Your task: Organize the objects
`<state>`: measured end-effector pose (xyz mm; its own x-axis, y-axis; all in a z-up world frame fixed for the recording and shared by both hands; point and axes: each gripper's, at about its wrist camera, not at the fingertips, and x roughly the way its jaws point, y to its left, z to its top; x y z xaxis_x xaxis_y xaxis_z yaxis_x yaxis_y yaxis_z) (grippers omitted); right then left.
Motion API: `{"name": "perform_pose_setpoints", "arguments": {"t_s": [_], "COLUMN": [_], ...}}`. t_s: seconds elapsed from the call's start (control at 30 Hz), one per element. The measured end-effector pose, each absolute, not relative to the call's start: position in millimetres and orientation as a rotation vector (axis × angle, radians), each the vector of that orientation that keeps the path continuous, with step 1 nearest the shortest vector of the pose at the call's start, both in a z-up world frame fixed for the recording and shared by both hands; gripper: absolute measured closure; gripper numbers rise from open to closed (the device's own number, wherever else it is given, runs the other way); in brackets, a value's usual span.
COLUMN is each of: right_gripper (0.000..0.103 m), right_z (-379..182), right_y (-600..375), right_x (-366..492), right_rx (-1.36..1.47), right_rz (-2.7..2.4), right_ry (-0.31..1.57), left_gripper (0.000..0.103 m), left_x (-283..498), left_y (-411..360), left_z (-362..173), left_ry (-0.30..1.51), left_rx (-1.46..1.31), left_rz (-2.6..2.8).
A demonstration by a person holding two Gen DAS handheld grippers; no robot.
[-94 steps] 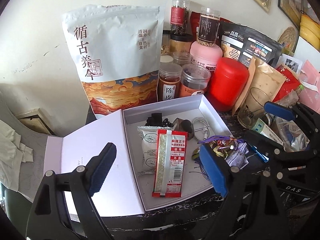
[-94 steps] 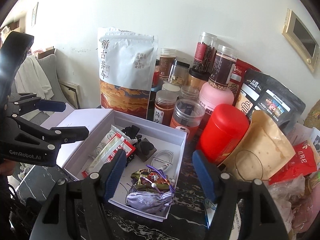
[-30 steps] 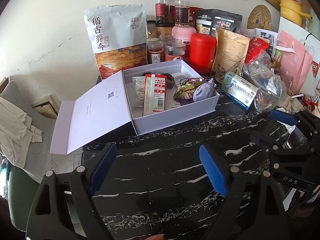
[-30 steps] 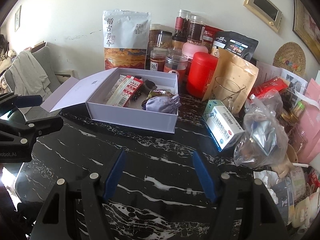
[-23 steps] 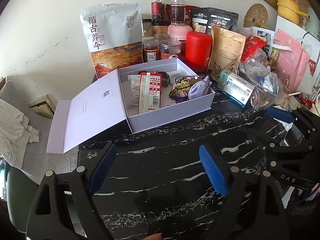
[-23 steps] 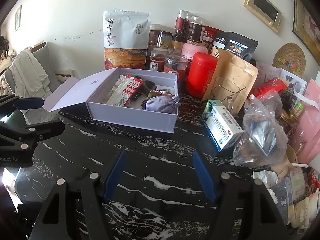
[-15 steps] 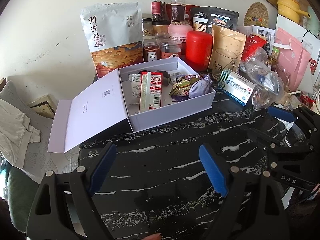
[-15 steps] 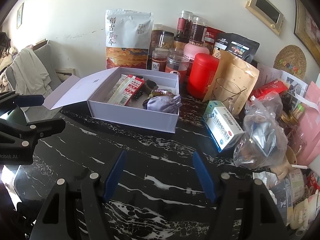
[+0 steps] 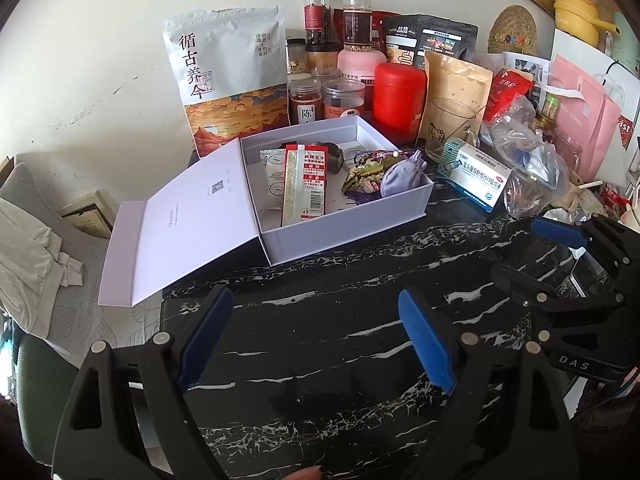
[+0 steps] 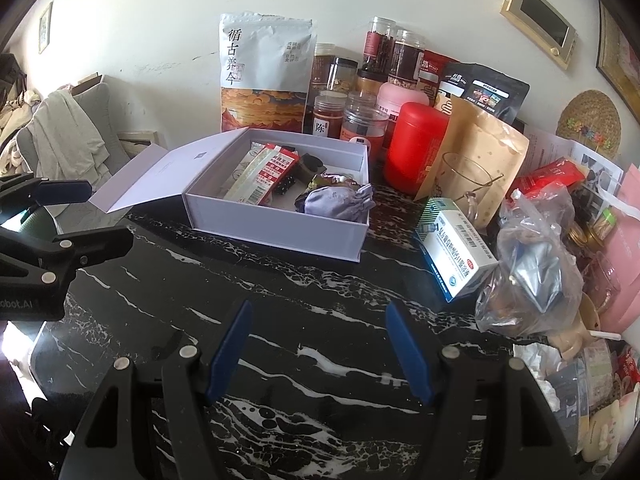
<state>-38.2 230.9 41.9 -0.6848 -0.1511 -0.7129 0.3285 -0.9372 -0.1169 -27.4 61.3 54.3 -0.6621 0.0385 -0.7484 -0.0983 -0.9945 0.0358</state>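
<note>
A pale lilac box (image 9: 344, 228) (image 10: 280, 232) sits on the black marble table with its lid (image 9: 188, 216) (image 10: 152, 172) folded out to the left. Inside lie a red snack packet (image 9: 304, 184) (image 10: 264, 176), a white sachet (image 9: 274, 172), a lilac pouch (image 9: 400, 172) (image 10: 332, 202) and a patterned pouch (image 9: 362, 174). My left gripper (image 9: 312, 336) hovers open over bare table in front of the box, nothing between its fingers. My right gripper (image 10: 318, 346) is open too, nearer than the box, and empty.
Behind the box stand a big white bag (image 9: 228, 76), several jars (image 9: 308, 100), a red canister (image 9: 398, 96) and a brown pouch (image 9: 456, 88). A medicine carton (image 10: 456, 252) and a clear plastic bag (image 10: 532, 276) lie right of the box. Clutter fills the right edge; a chair with cloth (image 10: 68, 136) stands left.
Over three seconds both grippers drew back from over the box to the near part of the table. In the last second nothing has moved.
</note>
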Motion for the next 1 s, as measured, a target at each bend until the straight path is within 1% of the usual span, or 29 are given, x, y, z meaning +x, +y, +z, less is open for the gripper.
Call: {"name": "perform_pose_setpoints", "arguments": {"t_s": [0.8, 0.9, 1.0], "right_gripper": [0.033, 0.033, 0.033], "right_z": [37, 34, 31], "right_y": [227, 228, 233], "right_x": [-35, -35, -34], "right_rx": [1.108, 1.109, 1.090], "right_rz": [-2.644, -2.657, -2.695], "right_ry": [0.323, 0.301, 0.237], "left_gripper": [0.019, 0.019, 0.019], "left_x": [-21, -21, -20], "left_y": [60, 61, 59], "left_z": [47, 43, 38], "left_ry": [0.113, 0.120, 0.107], "left_rx": [-1.277, -1.291, -1.284], "left_rz": [2.791, 2.792, 2.796]}}
